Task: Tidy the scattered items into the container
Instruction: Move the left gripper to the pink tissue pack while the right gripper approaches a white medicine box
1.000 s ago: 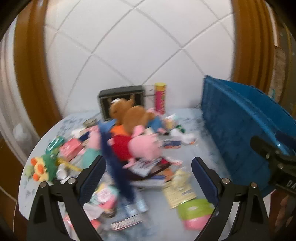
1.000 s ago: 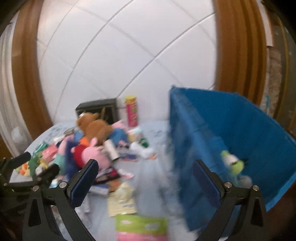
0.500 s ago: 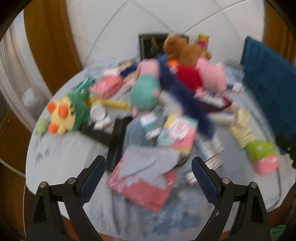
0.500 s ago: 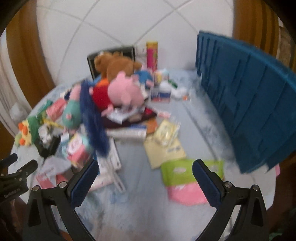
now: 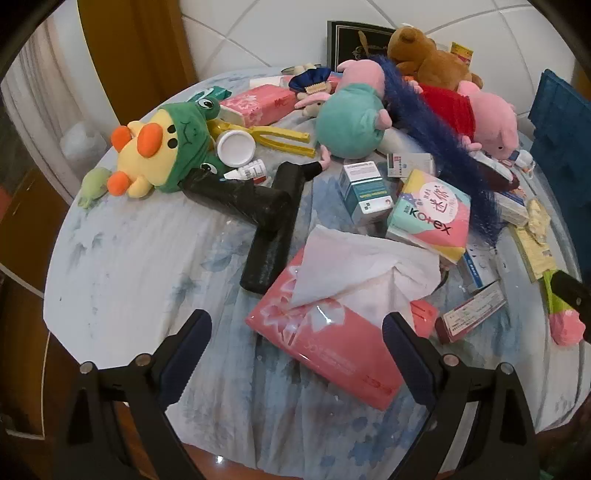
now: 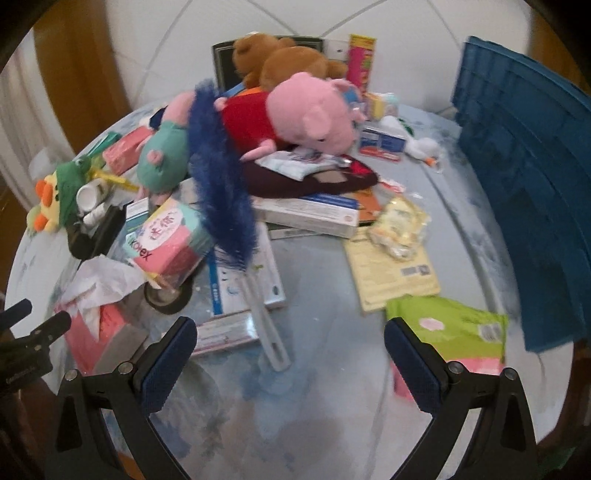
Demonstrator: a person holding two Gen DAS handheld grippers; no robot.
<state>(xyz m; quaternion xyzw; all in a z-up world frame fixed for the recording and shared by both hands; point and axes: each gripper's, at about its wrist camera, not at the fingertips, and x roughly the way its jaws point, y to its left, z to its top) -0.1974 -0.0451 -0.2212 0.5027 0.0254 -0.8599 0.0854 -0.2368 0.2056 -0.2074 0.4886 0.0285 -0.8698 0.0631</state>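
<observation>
A round table (image 5: 122,280) under a pale blue-patterned cloth stands before a white diamond-tiled wall (image 5: 280,22), with brown wooden panelling (image 5: 136,44) alongside.

Both the left gripper (image 5: 297,354) and right gripper (image 6: 290,363) hang over the table (image 5: 122,266), angled downward, jaws spread wide, empty.

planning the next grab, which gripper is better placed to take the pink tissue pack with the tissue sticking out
Left. The pink tissue pack lies right between the open left gripper fingers in its view. The open right gripper faces bare table, with that pack off at its left edge.
</observation>
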